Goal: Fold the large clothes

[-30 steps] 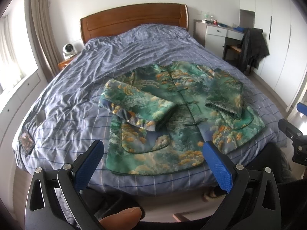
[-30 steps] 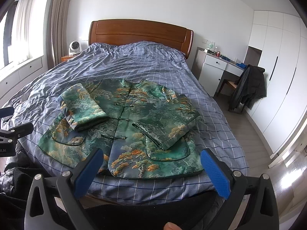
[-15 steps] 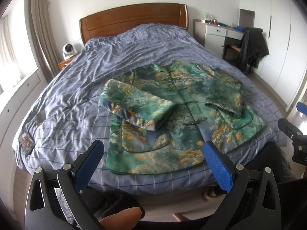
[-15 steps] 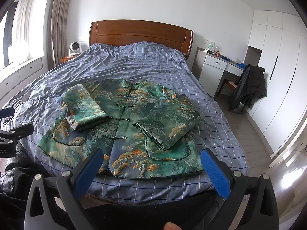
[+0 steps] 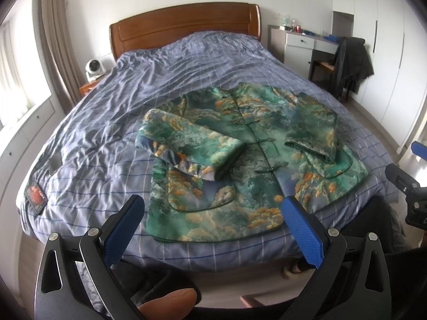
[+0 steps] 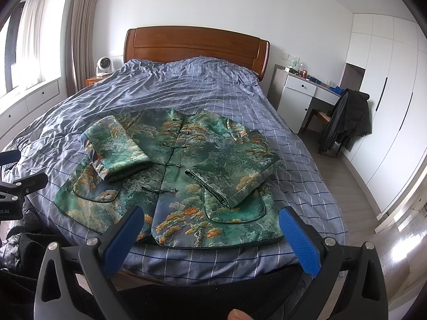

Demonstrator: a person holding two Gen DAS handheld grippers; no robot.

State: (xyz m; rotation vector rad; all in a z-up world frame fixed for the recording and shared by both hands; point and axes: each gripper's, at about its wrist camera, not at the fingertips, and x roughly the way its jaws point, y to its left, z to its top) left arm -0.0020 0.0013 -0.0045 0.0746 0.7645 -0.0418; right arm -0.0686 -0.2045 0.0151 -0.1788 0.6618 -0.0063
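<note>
- green patterned jacket (image 5: 248, 160) lies flat, front up, on the bed (image 5: 165, 74) near the foot edge, frog buttons fastened
- both sleeves folded in over the chest: one sleeve (image 5: 186, 144) on the window side, other sleeve (image 6: 234, 176) on the wardrobe side
- left claw (image 5: 213, 226) fingers wide apart, holding nothing, hovers off the foot of the bed
- right claw (image 6: 210, 229) also spread apart, empty, same standoff
- no containers in play; dark coat (image 6: 347, 117) hangs on the chair by the white worktop (image 6: 307, 88)
</note>
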